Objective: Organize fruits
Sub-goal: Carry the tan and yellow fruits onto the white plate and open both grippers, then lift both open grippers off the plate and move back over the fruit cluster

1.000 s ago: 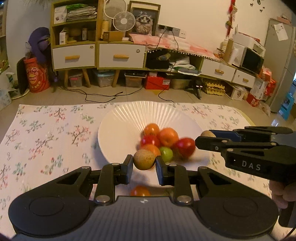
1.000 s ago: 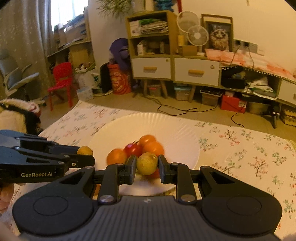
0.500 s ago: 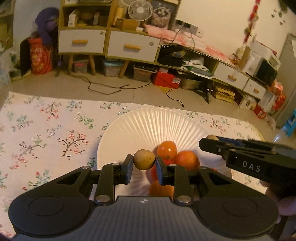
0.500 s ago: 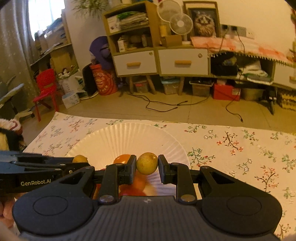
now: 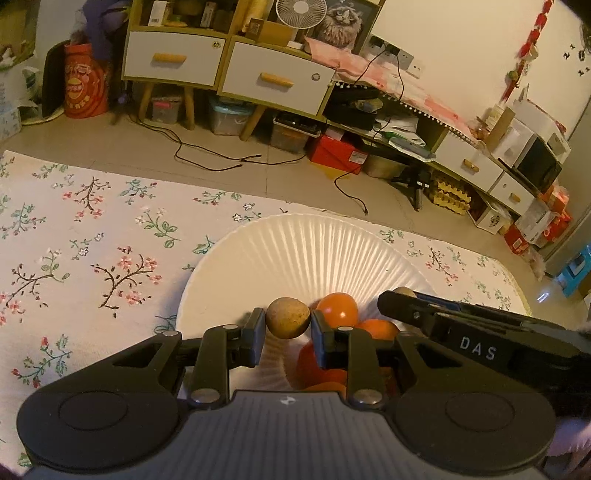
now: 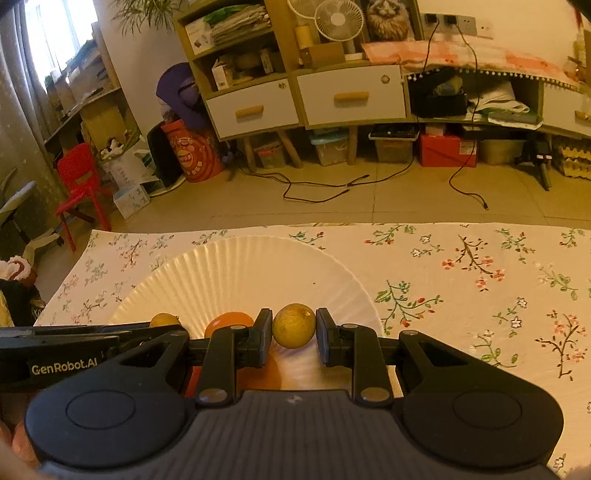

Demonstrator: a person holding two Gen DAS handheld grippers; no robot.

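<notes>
Black plastic forms both grippers, each seen from its own wrist camera. The left gripper [image 5: 288,334] has its jaws closed narrowly on a small brown round fruit [image 5: 288,317], which is pinched between the two pads and held clear above the near part of the white plate [image 5: 258,258]. The right gripper [image 6: 294,338] has its jaws closed in the same way on a small yellow-green round fruit [image 6: 294,325], also held above the near part of the plate [image 6: 229,269].

In the left wrist view, the right gripper [image 5: 399,295] enters from the right edge, its tip just beside the left gripper's jaws, with its fruit partly visible at the tip. In the right wrist view, the left gripper [image 6: 166,325] enters from the left edge in the corresponding position.

Below and just beyond the jaws, a cluster of orange fruits [image 5: 338,308] lies on the near side of the plate, partly hidden by the gripper bodies. The far half of the ribbed plate is bare.

The plate rests on a floral cloth [image 5: 92,236] covering the counter.

Beyond the counter edge, black cables [image 6: 369,184] lie on the tiled floor. Against the far wall stands a cabinet with white drawers [image 6: 351,94], with a small fan [image 6: 340,18] on top.
</notes>
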